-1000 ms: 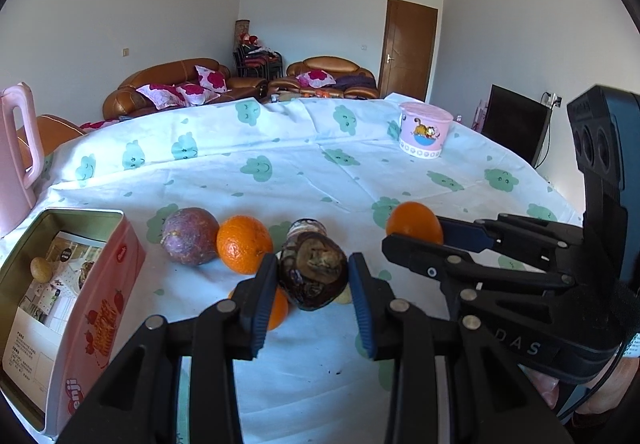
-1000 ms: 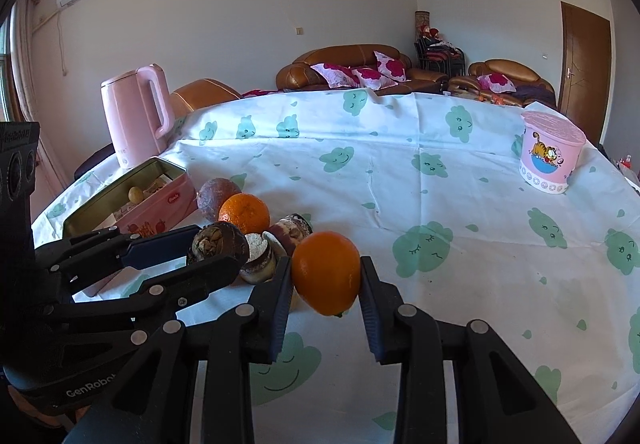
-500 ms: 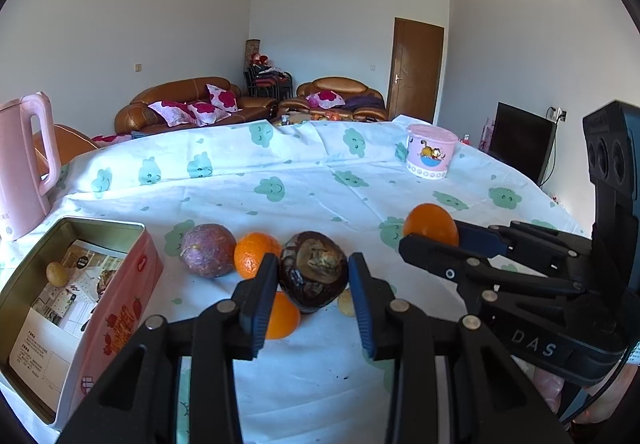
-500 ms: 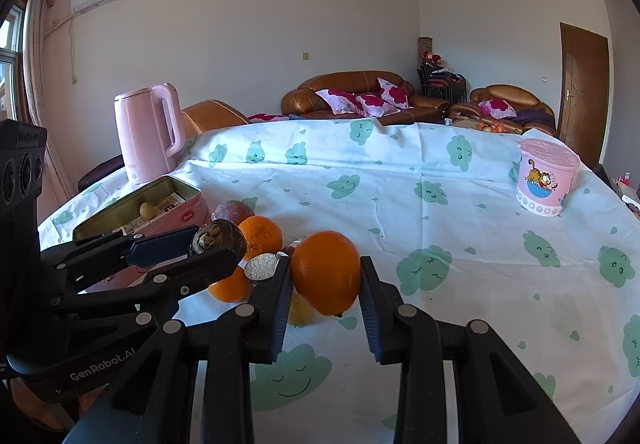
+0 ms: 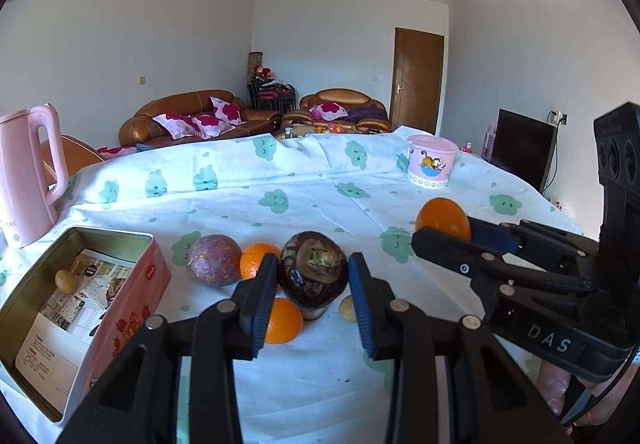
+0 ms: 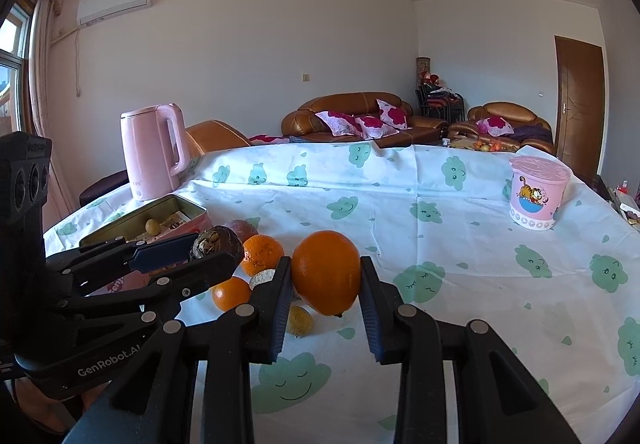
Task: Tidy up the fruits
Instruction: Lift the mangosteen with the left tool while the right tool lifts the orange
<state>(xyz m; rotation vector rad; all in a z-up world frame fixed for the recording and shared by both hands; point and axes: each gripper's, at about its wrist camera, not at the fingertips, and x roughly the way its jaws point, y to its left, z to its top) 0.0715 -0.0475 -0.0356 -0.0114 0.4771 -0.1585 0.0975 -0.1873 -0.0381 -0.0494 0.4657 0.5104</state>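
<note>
We hold dark fruit (image 5: 313, 271) in left gripper (image 5: 313, 298) jaws, orange (image 6: 326, 271) in right gripper (image 6: 325, 306) jaws. Tin (image 5: 60, 308) sits at table's left edge, nearer left gripper.

Both tools have risen, lifting the mangosteen (image 5: 313, 271) and orange (image 6: 326, 271) higher.

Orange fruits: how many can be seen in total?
3: one large orange held in the right gripper, two smaller ones on the tablecloth, one beside the purple fruit, one nearer. Others may be hidden.
</note>
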